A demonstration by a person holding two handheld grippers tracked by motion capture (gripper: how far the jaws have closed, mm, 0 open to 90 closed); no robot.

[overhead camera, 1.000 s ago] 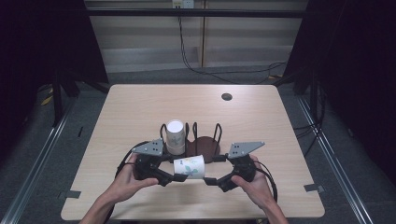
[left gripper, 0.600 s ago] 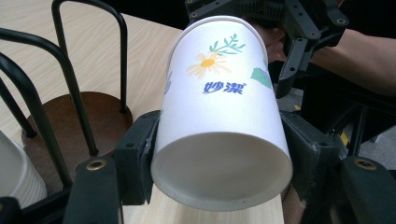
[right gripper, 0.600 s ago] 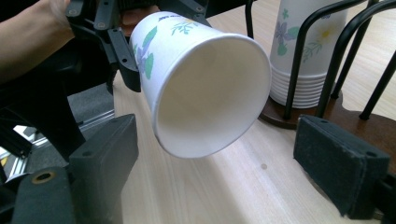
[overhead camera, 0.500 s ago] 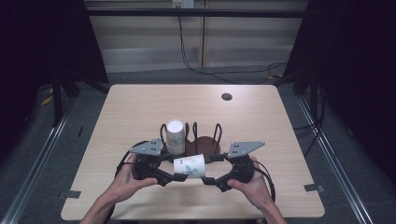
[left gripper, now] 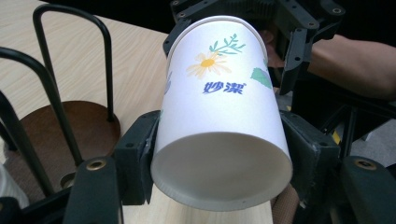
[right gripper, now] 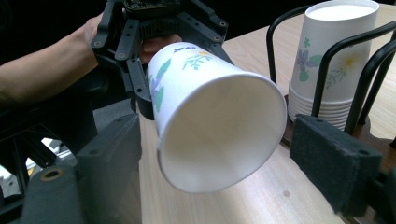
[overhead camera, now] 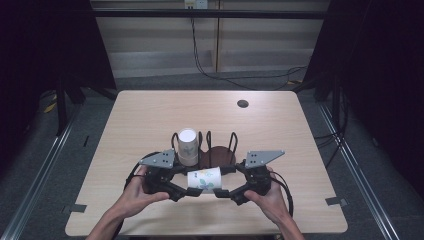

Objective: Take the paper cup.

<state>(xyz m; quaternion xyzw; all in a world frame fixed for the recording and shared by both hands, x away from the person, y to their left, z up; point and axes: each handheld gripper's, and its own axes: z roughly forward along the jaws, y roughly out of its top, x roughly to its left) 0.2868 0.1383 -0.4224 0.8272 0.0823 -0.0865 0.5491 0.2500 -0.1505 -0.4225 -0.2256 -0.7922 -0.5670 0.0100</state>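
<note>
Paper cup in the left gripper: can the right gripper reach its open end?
Likely yes: the mouth of the paper cup sits between the fingers of the right gripper, which have just been closing; nothing blocks.

Each gripper, left gripper (overhead camera: 186, 191) and right gripper (overhead camera: 220, 192), is black with a grey three-cornered plate on top. Round screws dot the black frames. Black cables trail behind, and the person's forearms are bare.

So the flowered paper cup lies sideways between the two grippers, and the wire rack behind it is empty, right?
Not quite. The wire rack is not empty: a stack of paper cups stands upside down in its left end, as the high view shows. The flowered cup does lie sideways between the left gripper and the right gripper.
</note>
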